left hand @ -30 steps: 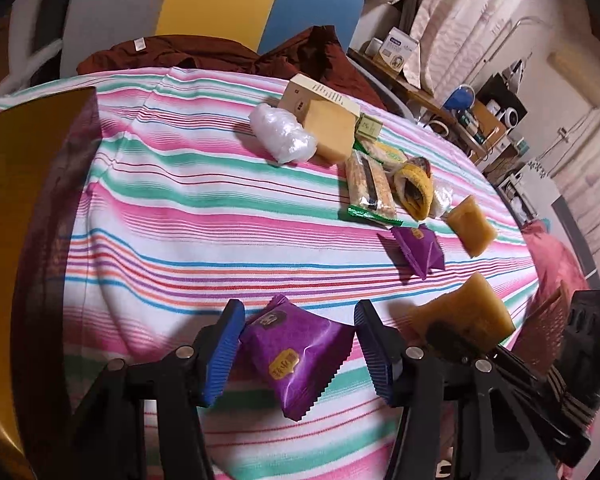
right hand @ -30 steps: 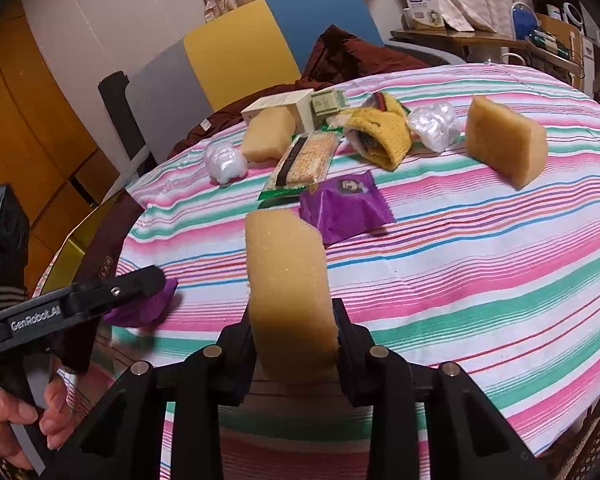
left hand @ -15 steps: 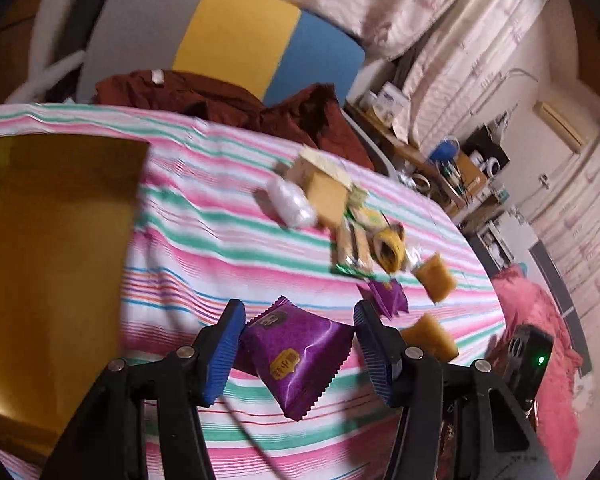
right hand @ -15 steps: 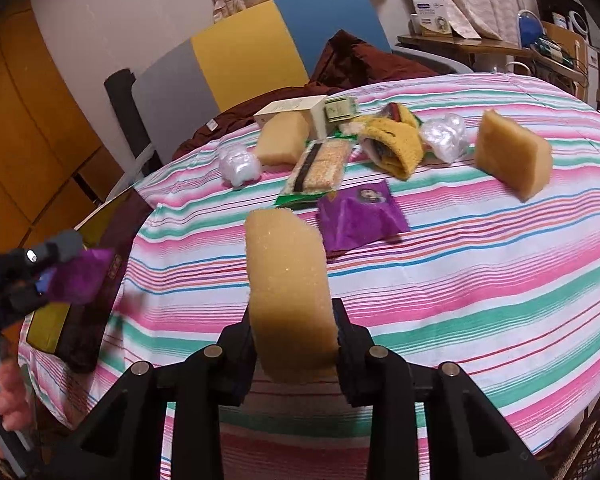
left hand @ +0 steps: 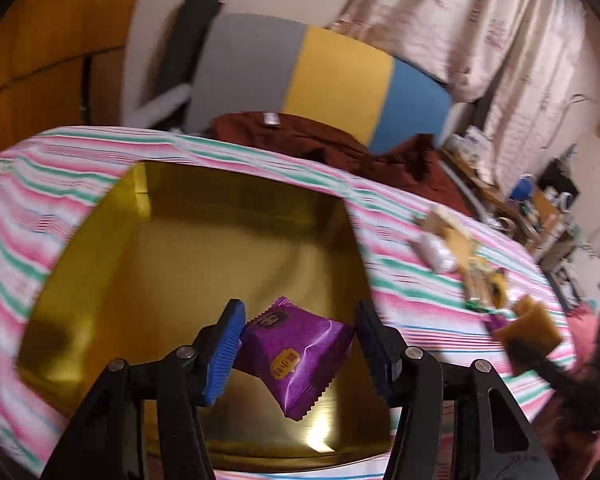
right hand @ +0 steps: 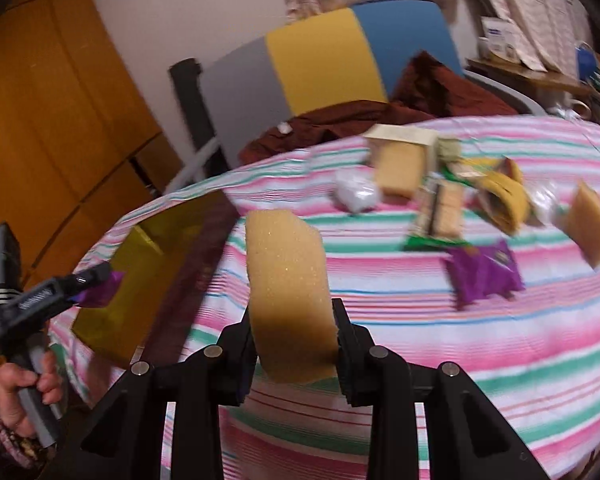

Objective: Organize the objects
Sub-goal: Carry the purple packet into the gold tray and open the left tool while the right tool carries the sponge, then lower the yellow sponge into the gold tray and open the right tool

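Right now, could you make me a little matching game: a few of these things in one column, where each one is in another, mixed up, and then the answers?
Things:
1. purple packet
2. yellow sponge
3. gold box
4. dark red cloth

Places:
A. draped behind the table, by the chair
B. gripped in the right tool
C. open on the striped tablecloth
D. gripped in the left tool, above the box

Pairs: 1-D, 2-B, 3-C, 4-A
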A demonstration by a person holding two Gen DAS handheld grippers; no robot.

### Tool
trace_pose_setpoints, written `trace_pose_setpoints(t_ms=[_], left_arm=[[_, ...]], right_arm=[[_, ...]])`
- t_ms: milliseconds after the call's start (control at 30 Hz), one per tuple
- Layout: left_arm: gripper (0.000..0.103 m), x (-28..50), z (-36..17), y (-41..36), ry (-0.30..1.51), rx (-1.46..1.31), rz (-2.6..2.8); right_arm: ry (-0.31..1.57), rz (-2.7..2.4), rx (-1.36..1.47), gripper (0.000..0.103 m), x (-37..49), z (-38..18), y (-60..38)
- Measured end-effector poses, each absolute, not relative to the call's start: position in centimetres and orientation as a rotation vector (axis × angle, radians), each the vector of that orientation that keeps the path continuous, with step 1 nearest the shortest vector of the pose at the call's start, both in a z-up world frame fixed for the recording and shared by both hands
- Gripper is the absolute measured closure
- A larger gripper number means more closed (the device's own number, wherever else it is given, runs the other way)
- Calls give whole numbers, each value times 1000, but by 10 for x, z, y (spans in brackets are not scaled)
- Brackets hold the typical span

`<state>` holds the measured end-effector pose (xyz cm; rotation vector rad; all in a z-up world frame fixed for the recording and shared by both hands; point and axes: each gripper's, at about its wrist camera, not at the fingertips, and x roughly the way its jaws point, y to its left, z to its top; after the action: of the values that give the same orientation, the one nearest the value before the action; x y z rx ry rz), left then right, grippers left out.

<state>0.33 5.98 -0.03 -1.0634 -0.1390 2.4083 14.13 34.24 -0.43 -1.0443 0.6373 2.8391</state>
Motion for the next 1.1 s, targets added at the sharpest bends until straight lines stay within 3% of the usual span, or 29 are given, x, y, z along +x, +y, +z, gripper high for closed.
trace_pose_setpoints(t_ms=[333, 533, 900, 1100], left_arm=[[46, -23, -33, -1, -42, -1186, 2609], [44, -35, -42, -29, -143, -1265, 2634], [17, -34, 4, -73, -500, -1136, 2705], [6, -28, 22, -79, -522, -1085, 2798]], right_arm=[[575, 3059, -1154, 71, 90, 20, 265], [530, 3112, -1305, 71, 57, 11, 211], [637, 3048, -1566, 71, 13, -31, 163], [693, 3018, -1670, 71, -9, -43, 141]])
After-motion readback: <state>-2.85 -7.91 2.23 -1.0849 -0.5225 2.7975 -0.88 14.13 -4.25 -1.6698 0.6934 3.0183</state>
